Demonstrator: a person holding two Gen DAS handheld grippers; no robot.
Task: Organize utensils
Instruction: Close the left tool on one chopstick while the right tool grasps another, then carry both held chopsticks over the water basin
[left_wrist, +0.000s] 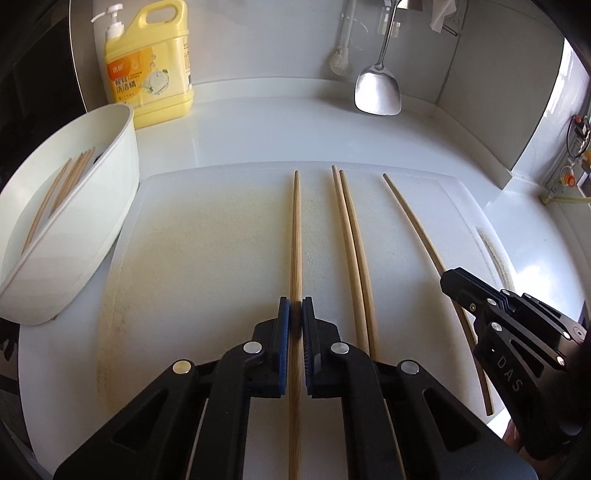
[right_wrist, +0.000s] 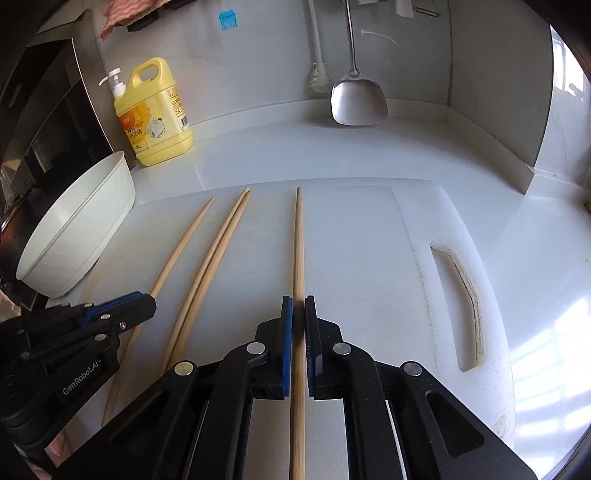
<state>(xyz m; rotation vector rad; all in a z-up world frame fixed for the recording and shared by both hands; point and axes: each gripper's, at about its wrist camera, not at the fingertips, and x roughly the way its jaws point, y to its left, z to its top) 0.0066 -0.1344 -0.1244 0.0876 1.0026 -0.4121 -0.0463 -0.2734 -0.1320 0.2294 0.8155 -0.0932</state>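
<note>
While four chopsticks lie on the white board (left_wrist: 207, 229), the left claw (left_wrist: 295, 314) is squeezed tight on the leftmost chopstick (left_wrist: 295, 236), and the right claw (right_wrist: 298, 314) is squeezed tight on the rightmost chopstick (right_wrist: 298, 243). The white holder (left_wrist: 110, 206) sits at nine o'clock with more chopsticks (left_wrist: 70, 181) inside.

- Chopstick (left_wrist: 295, 236) pinched between the left gripper (left_wrist: 295, 317) pads: pale wood, matt, fine lengthwise grain.
- Chopstick (right_wrist: 298, 251) between the right gripper (right_wrist: 298, 314) pads: same matt wood.
- Gripper bodies: matt black plastic with shiny metal pins; pads (right_wrist: 287, 332) blue and ribbed.
- Cutting board (left_wrist: 221, 240) under the fingertips: white plastic, dull, scuffed and yellow-stained.
- Holder (left_wrist: 92, 206) left of the fingers: smooth white plastic.
- Spatula (left_wrist: 376, 88) beyond the fingertips: polished metal.
- Detergent bottle (left_wrist: 155, 66): glossy yellow plastic.
</note>
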